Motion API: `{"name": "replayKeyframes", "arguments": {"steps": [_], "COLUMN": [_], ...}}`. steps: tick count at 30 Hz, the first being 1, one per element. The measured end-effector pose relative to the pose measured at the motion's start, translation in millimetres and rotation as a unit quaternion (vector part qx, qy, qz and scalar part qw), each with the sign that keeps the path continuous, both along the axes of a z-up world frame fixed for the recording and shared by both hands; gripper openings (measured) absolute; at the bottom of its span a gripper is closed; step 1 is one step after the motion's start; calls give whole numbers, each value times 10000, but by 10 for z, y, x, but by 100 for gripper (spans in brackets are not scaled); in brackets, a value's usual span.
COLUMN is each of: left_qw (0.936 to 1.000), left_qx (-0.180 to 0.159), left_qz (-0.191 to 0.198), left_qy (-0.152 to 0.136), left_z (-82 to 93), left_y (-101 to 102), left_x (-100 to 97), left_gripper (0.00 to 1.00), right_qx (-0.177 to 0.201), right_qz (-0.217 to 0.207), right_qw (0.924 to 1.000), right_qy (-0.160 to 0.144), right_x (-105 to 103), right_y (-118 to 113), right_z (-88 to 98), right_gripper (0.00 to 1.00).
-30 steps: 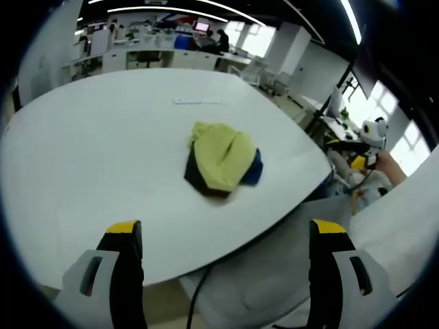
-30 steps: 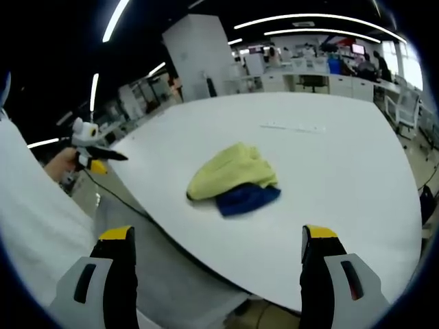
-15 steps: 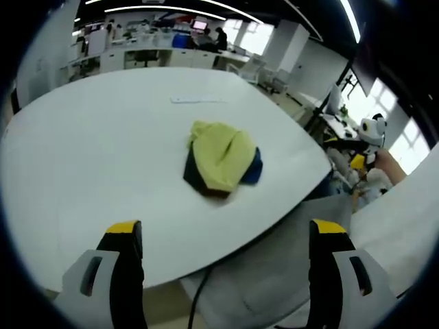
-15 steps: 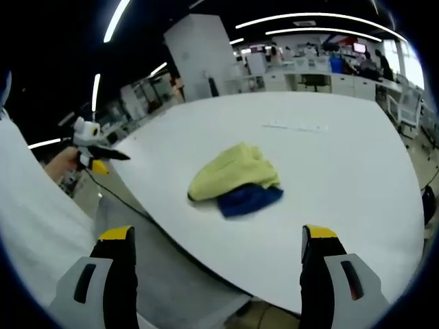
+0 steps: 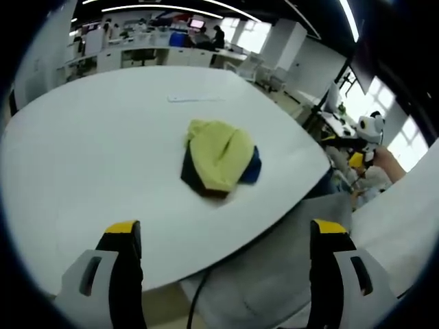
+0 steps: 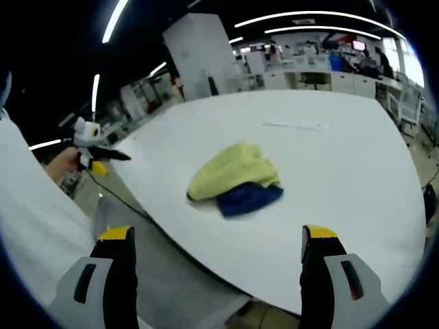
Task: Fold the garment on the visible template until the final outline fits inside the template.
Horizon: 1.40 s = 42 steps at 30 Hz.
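Left gripper view: crumpled yellow-and-blue garment (image 5: 219, 159) bunched on white table (image 5: 89, 157); both claws gape, holding nothing

The garment (image 5: 218, 162) is pale yellow over dark navy-blue, plain, no pattern. The counter (image 5: 89, 157) is plain white. Both tongs, left (image 5: 223, 236) and right (image 6: 217, 240), are black with yellow tips.

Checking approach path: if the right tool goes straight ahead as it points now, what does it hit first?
Likely the garment on the table, roughly centred ahead of the open right tool; nothing shows between them, though depth is unclear.
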<state>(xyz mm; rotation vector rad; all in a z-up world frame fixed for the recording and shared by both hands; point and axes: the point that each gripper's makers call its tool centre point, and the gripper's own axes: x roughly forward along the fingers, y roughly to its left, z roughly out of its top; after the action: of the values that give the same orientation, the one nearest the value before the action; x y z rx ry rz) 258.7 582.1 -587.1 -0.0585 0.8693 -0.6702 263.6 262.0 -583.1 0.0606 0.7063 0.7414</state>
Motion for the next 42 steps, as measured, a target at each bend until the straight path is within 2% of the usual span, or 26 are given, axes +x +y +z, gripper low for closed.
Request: {"name": "replayKeyframes", "arguments": {"steps": [4,23,31,42], "left_qw": [10000,9999,9999,9997], "left_qx": [46,78,66,64], "left_qz": [-15,-125,-141,-207], "left_qy": [-9,2,7,119], "left_z": [6,-20,-40,-152], "left_y": [10,-92,-93,-128], "left_x": [18,102,132,168], "left_gripper": [99,99,98,98], "right_qx": [71,160,167,207], "right_qz": [-30,-39,38,120], "right_qw": [9999,9999,9999,9996], "right_qy": [-66,10,23,119], "right_x": [34,78,116,147], "right_y": [11,-26,54,160], "right_z": [12,-79,-95,-186], "right_gripper": [100,100,100,100]}}
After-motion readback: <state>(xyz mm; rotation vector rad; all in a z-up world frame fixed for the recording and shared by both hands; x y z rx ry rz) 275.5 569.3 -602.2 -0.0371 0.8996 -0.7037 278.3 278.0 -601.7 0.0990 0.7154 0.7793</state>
